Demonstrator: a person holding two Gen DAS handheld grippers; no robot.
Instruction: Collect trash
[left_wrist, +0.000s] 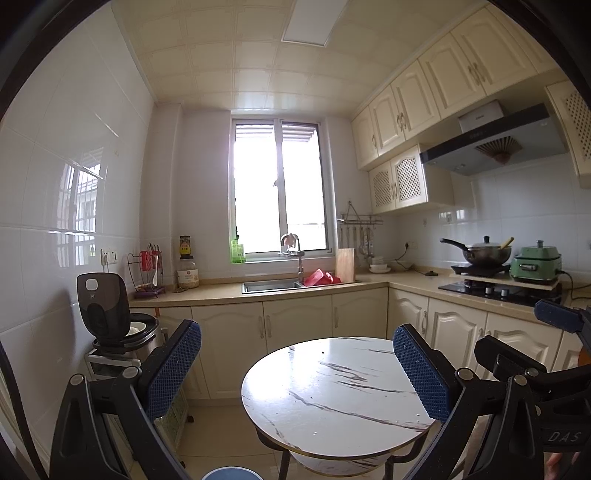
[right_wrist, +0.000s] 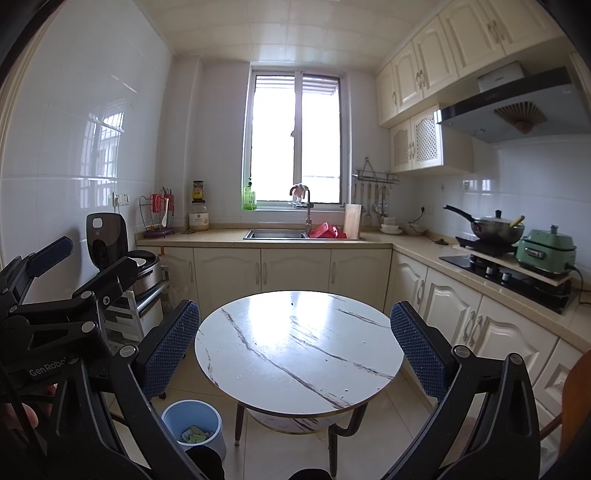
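A round white marble-look table (left_wrist: 340, 398) (right_wrist: 299, 350) stands in front of me with a bare top. A light blue bin (right_wrist: 194, 424) sits on the floor at its left, holding green and yellow scraps of trash (right_wrist: 192, 435); only its rim (left_wrist: 232, 473) shows in the left wrist view. My left gripper (left_wrist: 297, 369) is open, raised above the table's near edge, holding nothing. My right gripper (right_wrist: 295, 350) is open too, with nothing between its blue pads. Each gripper appears at the edge of the other's view: the right gripper (left_wrist: 532, 343), the left gripper (right_wrist: 88, 273).
Cream cabinets and a beige counter (left_wrist: 288, 291) run along the back and right walls, with a sink (right_wrist: 275, 233), a wok (right_wrist: 495, 227) on the stove and a green cooker (right_wrist: 546, 254). A rice cooker (left_wrist: 110, 317) stands on a rack at the left. Tiled floor surrounds the table.
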